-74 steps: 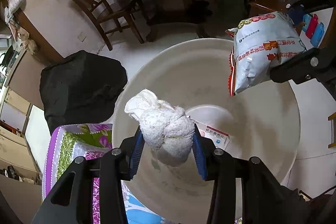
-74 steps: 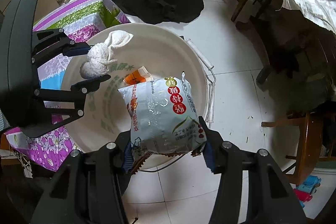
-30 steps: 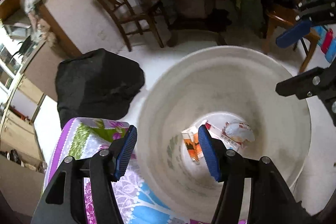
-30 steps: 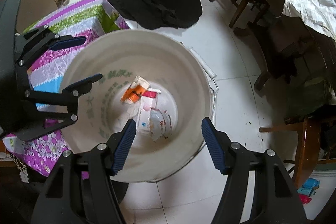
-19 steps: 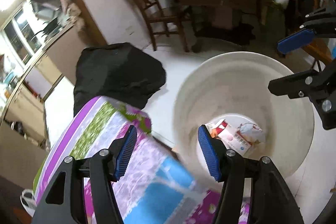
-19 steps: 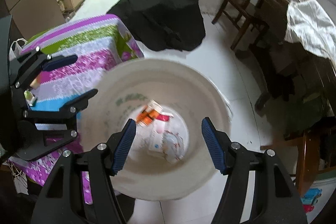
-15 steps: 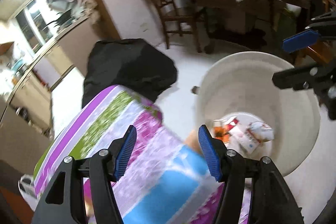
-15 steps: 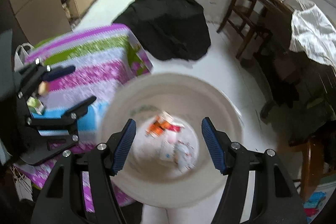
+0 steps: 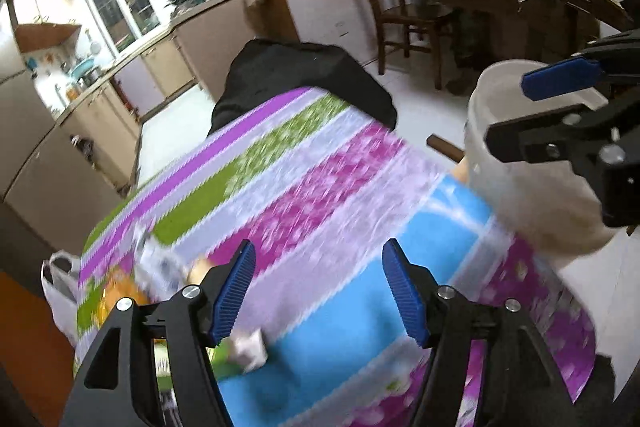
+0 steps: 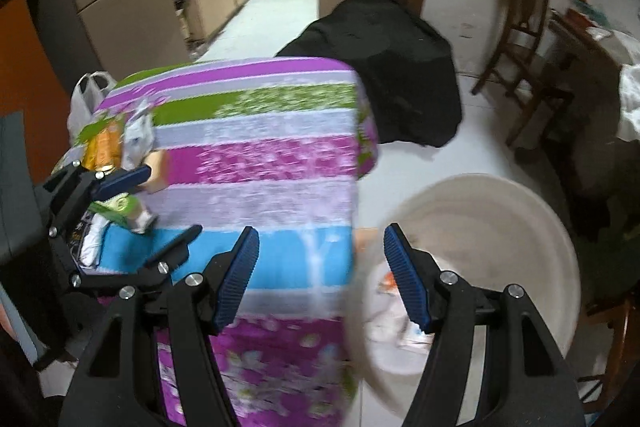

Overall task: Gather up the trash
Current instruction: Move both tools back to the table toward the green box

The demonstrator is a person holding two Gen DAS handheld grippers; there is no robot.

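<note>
- The right gripper (image 10: pixel 320 275) hung with jaws spread and empty over the table's near right edge
- A white bucket (image 10: pixel 560 239) stood on the floor to the right, blurred wrappers (image 10: pixel 394 327) inside
- The left gripper (image 10: pixel 158 203), also spread, was at left above the striped tablecloth (image 10: pixel 260 155)
- Blurred trash (image 10: pixel 116 143) lay on the cloth's left side

Blurred wrappers (image 10: pixel 116 143) on striped tablecloth; more trash (image 10: pixel 396 311) inside white bucket (image 10: pixel 520 211).

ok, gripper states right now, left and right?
Left gripper: open, holding nothing, over the striped tablecloth.
Right gripper: open, holding nothing, between tablecloth and white bucket.
</note>
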